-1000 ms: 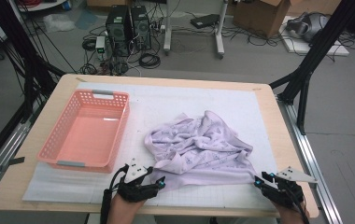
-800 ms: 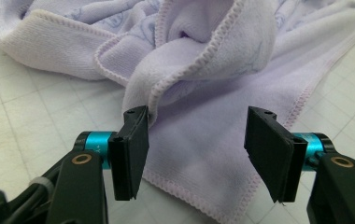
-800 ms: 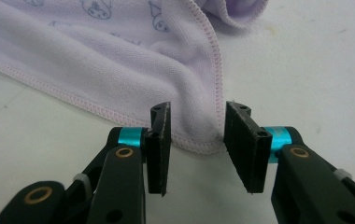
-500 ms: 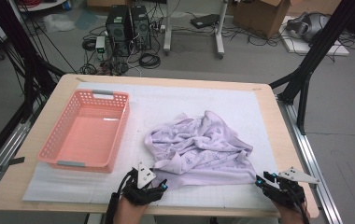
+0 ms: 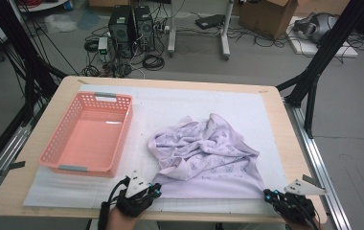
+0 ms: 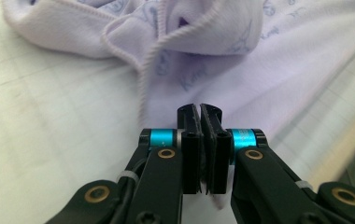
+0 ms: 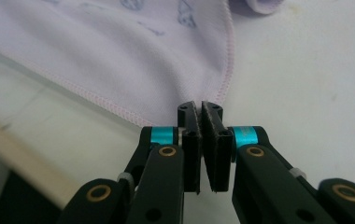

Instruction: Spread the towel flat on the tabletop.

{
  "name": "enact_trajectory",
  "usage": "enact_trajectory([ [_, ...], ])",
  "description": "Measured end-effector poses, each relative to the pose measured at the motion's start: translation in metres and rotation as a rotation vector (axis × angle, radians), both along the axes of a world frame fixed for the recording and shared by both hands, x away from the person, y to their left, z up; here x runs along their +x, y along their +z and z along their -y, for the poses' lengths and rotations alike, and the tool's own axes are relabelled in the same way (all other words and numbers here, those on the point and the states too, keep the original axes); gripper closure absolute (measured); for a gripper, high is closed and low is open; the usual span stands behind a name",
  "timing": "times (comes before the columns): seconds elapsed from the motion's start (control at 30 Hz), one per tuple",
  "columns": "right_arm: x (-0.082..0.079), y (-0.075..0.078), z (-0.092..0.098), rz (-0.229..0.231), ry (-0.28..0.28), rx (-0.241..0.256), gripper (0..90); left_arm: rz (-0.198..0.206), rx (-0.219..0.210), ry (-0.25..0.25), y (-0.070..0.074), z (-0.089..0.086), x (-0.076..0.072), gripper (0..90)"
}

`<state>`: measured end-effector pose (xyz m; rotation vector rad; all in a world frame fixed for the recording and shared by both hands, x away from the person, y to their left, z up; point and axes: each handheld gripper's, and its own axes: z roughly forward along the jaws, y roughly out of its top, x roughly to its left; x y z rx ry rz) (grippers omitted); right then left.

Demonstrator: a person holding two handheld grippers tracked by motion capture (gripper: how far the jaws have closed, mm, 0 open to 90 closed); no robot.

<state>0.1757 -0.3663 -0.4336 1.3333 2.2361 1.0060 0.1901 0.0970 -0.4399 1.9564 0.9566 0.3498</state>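
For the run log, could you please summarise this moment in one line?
left tool: shut on lilac cloth | right tool: shut on lilac cloth | pink basket: empty

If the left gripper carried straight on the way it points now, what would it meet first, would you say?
The left gripper, shut on the pale lilac printed cloth, points into it, so it would likely first push into the rumpled folds just ahead, though depth is hard to judge.

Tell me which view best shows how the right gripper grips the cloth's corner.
The right gripper view: the right gripper is shut on the stitched corner of the lilac cloth, its hems meeting at the jaws. The high view shows that gripper small at the cloth's near right corner. The left gripper view shows the cloth's other near edge.
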Motion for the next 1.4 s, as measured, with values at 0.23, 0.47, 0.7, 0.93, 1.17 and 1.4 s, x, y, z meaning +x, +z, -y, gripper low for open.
enact_trajectory([
  [0.23, -0.043, 0.008, -0.008, -0.007, 0.06, -0.017, 86.3, 0.0, -0.024, -0.095, 0.0, -0.01, -0.031, 85.3],
  [0.47, -0.036, 0.012, -0.006, 0.053, -0.02, 0.036, 59.8, 0.084, -0.088, -0.021, 0.009, 0.002, 0.005, 41.5],
  [0.7, 0.01, -0.008, -0.02, 0.006, -0.085, -0.038, 55.5, 0.033, 0.054, -0.049, -0.015, 0.036, 0.019, 43.4],
  [0.93, -0.006, -0.005, -0.014, -0.054, 0.017, -0.009, 87.2, -0.021, 0.025, -0.07, -0.006, 0.012, 0.004, 84.2],
  [1.17, -0.045, 0.003, 0.001, -0.073, 0.05, 0.038, 84.7, -0.032, -0.011, -0.115, -0.004, -0.012, -0.022, 76.6],
  [1.4, -0.037, 0.009, -0.004, 0.028, 0.006, 0.069, 55.4, 0.089, -0.104, -0.026, 0.002, -0.009, -0.009, 38.2],
])
